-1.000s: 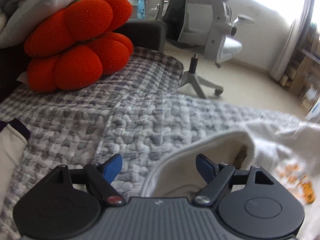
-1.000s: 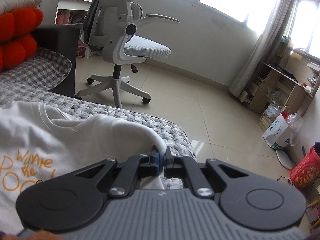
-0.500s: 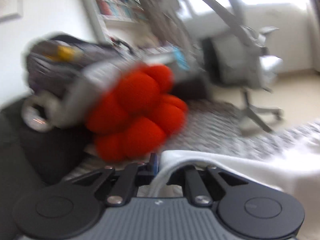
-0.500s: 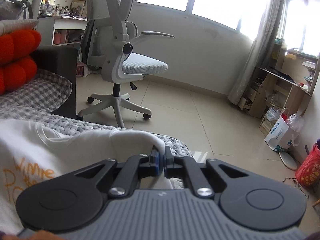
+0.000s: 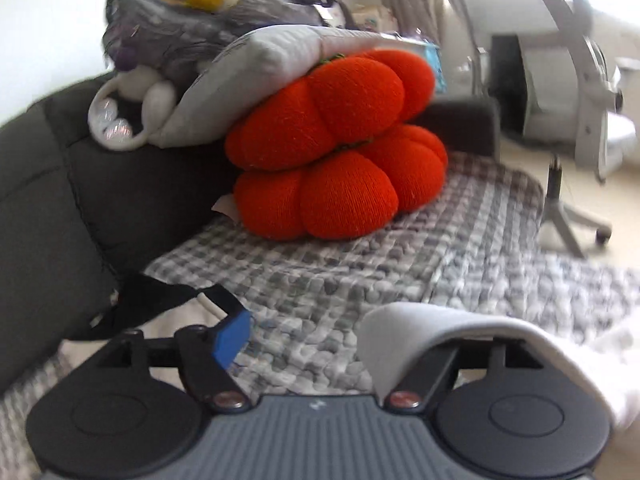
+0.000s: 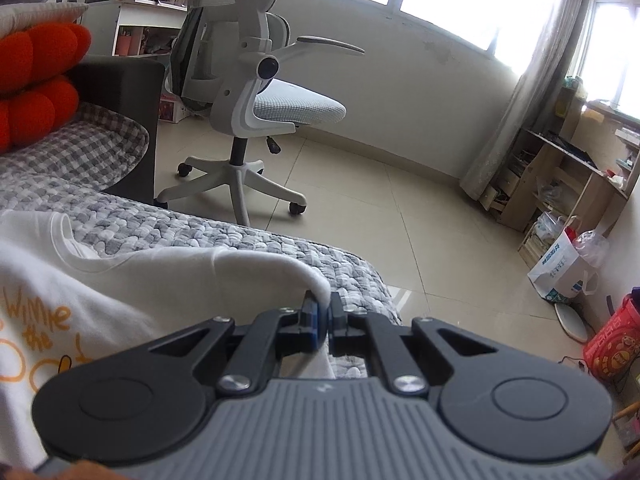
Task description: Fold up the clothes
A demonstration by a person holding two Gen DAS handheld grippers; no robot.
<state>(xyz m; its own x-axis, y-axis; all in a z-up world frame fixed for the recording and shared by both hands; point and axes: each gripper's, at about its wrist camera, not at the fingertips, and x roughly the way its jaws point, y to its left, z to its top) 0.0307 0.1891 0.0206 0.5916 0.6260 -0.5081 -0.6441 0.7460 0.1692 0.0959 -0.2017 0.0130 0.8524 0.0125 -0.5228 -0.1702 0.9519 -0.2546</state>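
Note:
A white T-shirt [image 6: 132,280] with orange lettering lies on the grey checked blanket [image 6: 248,240]. My right gripper [image 6: 321,312] is shut on a folded edge of the shirt near the blanket's front corner. In the left wrist view, my left gripper [image 5: 308,338] stands open. Its left blue pad [image 5: 232,338] is bare, and a fold of the white shirt [image 5: 440,322] drapes over its right finger and hides that fingertip. A cream garment with dark trim [image 5: 176,320] lies just behind the left finger.
Two red pumpkin cushions [image 5: 340,152] sit stacked against the dark sofa back [image 5: 80,200], with a grey pillow [image 5: 272,64] and a bag on top. A white office chair [image 6: 256,112] stands on the tiled floor beyond the blanket's edge. Shelves and bags [image 6: 560,264] line the right wall.
My left gripper was open, shut on the white shirt's edge half a second ago, and is now open again with cloth over its right finger. The right gripper kept its hold, barely moving.

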